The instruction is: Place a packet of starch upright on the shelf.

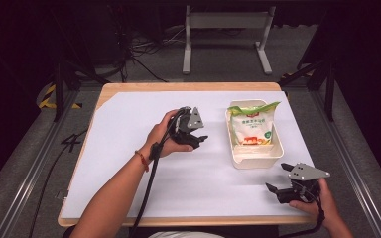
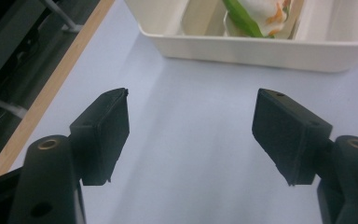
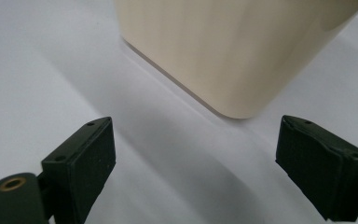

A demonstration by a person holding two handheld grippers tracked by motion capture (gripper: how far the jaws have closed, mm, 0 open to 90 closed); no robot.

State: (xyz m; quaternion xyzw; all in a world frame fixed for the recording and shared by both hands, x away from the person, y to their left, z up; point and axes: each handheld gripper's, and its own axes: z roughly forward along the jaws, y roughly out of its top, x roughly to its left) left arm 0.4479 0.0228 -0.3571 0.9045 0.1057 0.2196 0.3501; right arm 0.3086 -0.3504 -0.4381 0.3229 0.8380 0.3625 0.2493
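High view: snack bag (image 1: 250,128) inside cream bin (image 1: 256,158).

Your high view looks forward and down from your side, taking in the whole white-covered table (image 1: 129,188), with the cream bin (image 1: 254,159) right of centre and dark floor filling the upper frame. Your left gripper view sits low and close to the table (image 2: 191,154), facing the bin's long wall (image 2: 261,52) across the top of the frame, wooden table edge at upper left. Your right gripper view is nearer still, almost at surface level, facing one rounded corner of the bin (image 3: 242,60). All three views share that bin.
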